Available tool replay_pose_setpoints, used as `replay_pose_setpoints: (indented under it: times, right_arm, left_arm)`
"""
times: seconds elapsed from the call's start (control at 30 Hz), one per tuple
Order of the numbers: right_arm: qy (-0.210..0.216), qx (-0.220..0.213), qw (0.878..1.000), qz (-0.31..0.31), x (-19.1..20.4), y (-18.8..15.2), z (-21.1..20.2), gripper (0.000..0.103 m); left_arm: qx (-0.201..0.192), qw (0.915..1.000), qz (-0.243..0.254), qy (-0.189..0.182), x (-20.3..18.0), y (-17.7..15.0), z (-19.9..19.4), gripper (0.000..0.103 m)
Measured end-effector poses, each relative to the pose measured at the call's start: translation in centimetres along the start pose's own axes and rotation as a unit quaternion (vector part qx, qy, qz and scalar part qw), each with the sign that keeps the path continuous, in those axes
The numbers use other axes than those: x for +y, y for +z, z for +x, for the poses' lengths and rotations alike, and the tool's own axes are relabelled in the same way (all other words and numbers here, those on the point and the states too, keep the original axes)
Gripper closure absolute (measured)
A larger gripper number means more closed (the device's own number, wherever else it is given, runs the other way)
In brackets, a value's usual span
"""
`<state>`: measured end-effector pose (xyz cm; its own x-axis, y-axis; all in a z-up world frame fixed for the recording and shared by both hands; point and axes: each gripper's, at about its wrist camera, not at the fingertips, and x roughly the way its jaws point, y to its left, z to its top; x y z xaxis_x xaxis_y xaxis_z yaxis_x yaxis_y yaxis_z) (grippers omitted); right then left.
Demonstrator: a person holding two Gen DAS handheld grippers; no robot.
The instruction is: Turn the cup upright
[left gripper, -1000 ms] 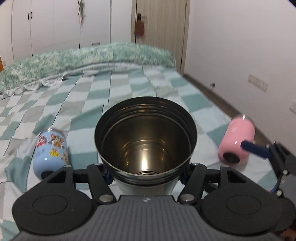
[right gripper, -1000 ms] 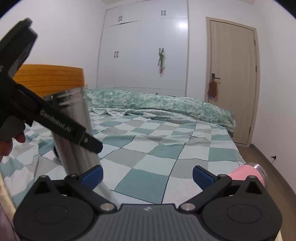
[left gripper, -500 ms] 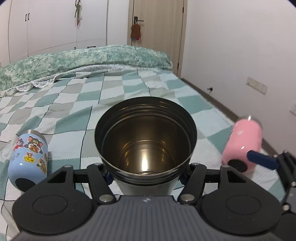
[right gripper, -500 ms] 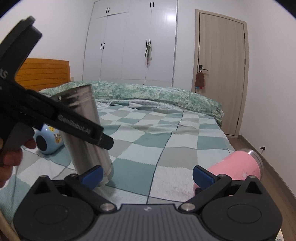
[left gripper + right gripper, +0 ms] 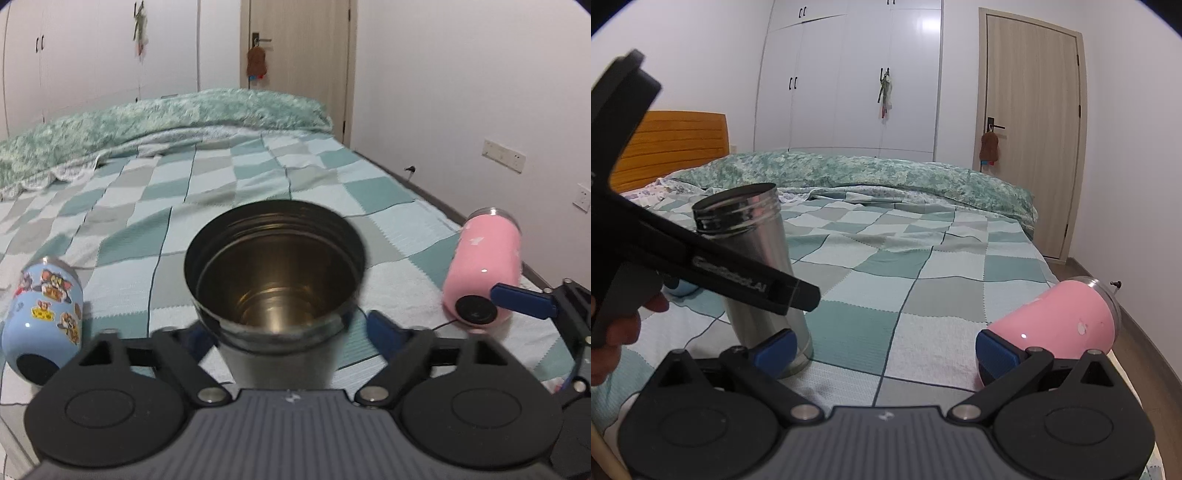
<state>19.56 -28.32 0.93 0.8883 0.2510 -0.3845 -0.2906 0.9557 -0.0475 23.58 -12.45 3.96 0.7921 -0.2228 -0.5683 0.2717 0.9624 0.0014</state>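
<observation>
You have three cups on the bed: one steel cup (image 5: 275,280) at frame centre, one pink cup (image 5: 484,273) right, one blue cartoon cup (image 5: 44,314) left. You hold two grippers: left gripper (image 5: 291,334), right gripper (image 5: 884,349).

Teal-and-grey checked bedspread (image 5: 258,177); steel cup (image 5: 275,280), pink cup (image 5: 484,273), pale-blue cup (image 5: 42,321) with seemingly cartoon stickers.

Blue cup (image 5: 679,288) mostly behind left tongs (image 5: 713,273)
</observation>
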Motion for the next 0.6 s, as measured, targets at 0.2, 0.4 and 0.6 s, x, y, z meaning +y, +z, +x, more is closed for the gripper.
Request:
replay_pose_setpoints:
  times: [0.2,0.4,0.6]
  right_arm:
    - [-0.005,-0.002,1.0,0.002,0.0,0.0,-0.8,0.0]
    - [-0.008,-0.013,1.0,-0.003,0.6,-0.1,-3.2,0.0]
    - [-0.008,-0.022,1.0,-0.002,2.0,-0.2,-6.3,0.0]
  left_arm:
    - [-0.029,0.9995,0.011,-0.004,-0.7,0.1,-2.5,0.0]
    - [-0.054,0.9984,0.019,0.004,-0.9,0.0,-6.0,0.0]
    - [-0.089,0.9959,0.012,0.015,-0.4,-0.9,-10.8,0.0]
